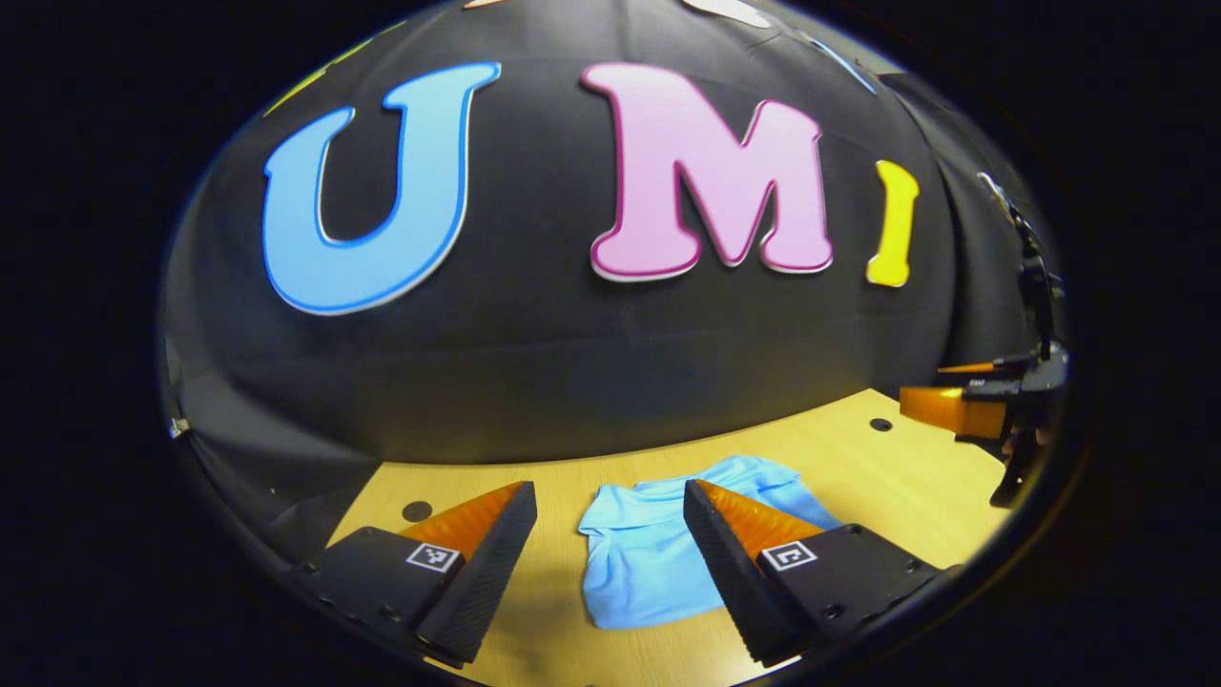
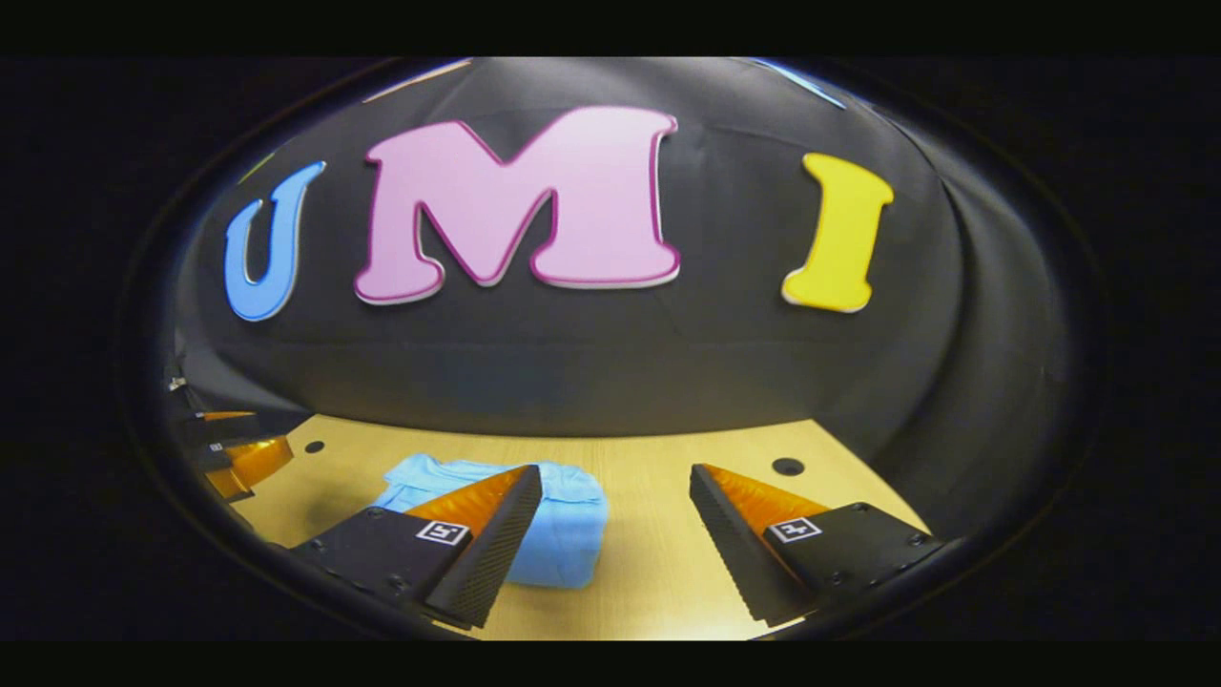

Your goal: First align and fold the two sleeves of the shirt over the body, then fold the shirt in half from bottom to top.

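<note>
Shirt first: a light blue bundle lying on the table, already folded into a compact block with soft creases along its far edge. In the left gripper view it sits just ahead of the left gripper, showing in the gap between the two fingers and running partly behind the right-hand one; nothing of that gripper touches it. Its long axis runs from the near edge of the table away toward the black cloth wall, with the rumpled, wider end farthest off. The left gripper's jaws stand wide apart and grasp nothing. Moving rightward, the right gripper shows at the far right edge of that view, raised above the table and well apart from the shirt. In the right gripper view the shirt lies off to the left, partly behind the left-hand finger, and the span between the fingers of the right gripper holds bare table alone. Those jaws are likewise spread wide and empty. At that view's left edge the left gripper hangs beside the shirt.
</note>
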Motion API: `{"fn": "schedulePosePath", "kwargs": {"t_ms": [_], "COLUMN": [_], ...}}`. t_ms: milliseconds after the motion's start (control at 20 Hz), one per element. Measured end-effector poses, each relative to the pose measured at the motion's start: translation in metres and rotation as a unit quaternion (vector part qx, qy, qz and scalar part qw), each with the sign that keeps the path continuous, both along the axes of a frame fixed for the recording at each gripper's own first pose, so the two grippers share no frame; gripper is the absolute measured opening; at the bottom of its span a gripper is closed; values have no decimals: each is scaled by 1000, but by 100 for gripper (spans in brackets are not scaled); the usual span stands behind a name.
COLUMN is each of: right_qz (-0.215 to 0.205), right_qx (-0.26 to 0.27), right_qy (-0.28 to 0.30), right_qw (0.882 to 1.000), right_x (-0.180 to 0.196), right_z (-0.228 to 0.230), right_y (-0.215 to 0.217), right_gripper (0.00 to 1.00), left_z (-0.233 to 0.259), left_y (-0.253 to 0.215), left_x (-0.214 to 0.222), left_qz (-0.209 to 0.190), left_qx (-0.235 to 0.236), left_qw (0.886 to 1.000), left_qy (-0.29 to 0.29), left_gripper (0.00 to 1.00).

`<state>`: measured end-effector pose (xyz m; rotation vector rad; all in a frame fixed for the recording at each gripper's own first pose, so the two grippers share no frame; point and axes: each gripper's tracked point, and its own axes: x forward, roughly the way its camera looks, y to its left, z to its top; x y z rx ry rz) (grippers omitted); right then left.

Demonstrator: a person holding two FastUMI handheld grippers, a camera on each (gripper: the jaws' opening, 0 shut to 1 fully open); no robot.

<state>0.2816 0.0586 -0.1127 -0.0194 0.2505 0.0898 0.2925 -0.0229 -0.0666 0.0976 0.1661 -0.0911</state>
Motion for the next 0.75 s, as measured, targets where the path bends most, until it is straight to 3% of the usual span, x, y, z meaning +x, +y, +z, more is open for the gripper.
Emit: {"fn": "schedulePosePath", "kwargs": {"t_ms": [200, 300, 550, 650, 750], "right_qz": [-9, -14, 6, 10, 13], "right_qx": [-13, -24, -35, -59, -47], "right_qy": [-47, -66, -92, -107, -91], "right_qw": [999, 997, 995, 992, 995], "right_x": [-73, -134, -238, -267, -295], "right_z": [60, 77, 76, 69, 51], "right_y": [-11, -21, -15, -18, -12], "right_gripper": [97, 97, 98, 94, 98], "left_z": [34, 42, 39, 28, 10], "left_y": [-22, -29, -48, -46, -39], "left_x": [-86, -141, -262, -297, -325], "left_qz": [-39, -48, -52, -47, -29], "left_qx": [-5, 1, -54, -71, -83], "left_qw": [998, 997, 995, 994, 994], "left_qy": [-45, -68, -69, -71, -62], "left_gripper": [99, 99, 99, 99, 99]}}
